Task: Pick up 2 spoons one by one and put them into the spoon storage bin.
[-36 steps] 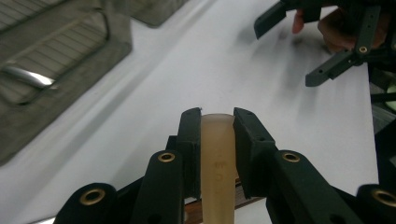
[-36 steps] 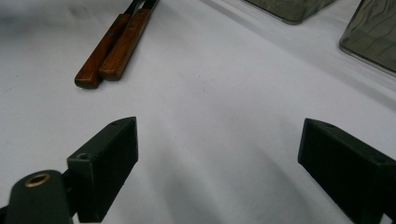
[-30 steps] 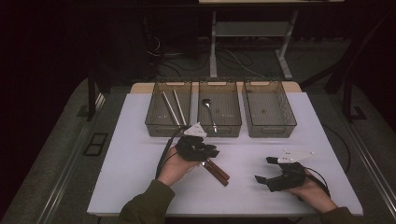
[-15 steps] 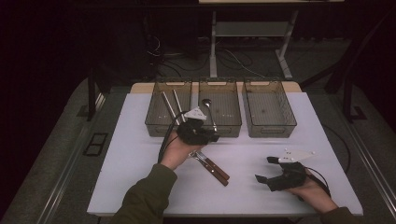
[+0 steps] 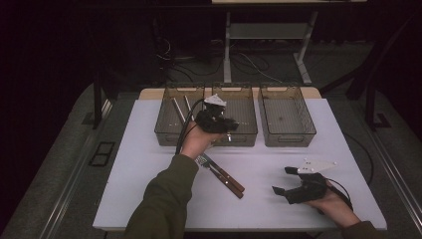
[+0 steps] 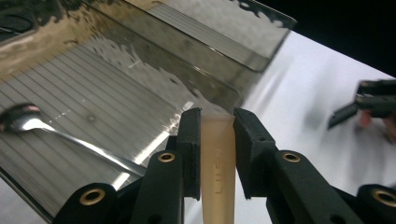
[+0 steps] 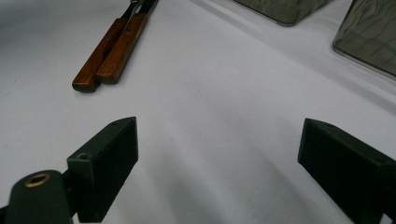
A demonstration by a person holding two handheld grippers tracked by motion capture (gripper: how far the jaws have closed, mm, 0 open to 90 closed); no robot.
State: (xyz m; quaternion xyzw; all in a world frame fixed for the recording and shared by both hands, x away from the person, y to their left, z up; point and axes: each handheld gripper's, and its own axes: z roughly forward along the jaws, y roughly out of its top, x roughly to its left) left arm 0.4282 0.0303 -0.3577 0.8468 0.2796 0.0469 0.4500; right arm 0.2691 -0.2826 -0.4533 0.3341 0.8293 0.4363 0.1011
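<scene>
My left gripper [image 5: 223,123] hangs over the front of the middle smoky plastic bin [image 5: 247,108]. In the left gripper view its jaws [image 6: 217,119] are shut on the pale beige handle [image 6: 217,163] of a utensil with faint lettering; the utensil's other end is hidden. A metal spoon [image 6: 32,122] lies on the ribbed bin floor below. Two wooden-handled utensils [image 5: 226,179] lie side by side on the white table, also seen from the right gripper view [image 7: 109,56]. My right gripper [image 5: 281,181] rests at the front right, open with bare table between its jaws [image 7: 217,144].
Three bins stand in a row at the back of the white table [image 5: 149,189]: the left bin [image 5: 166,127] holds long silver utensils, and the right bin [image 5: 287,118] looks bare. The table's front edge is near the right hand.
My left hand has risen from beside the wooden-handled utensils and moved away to the middle bin, carrying the beige handle. The right gripper has stayed put.
</scene>
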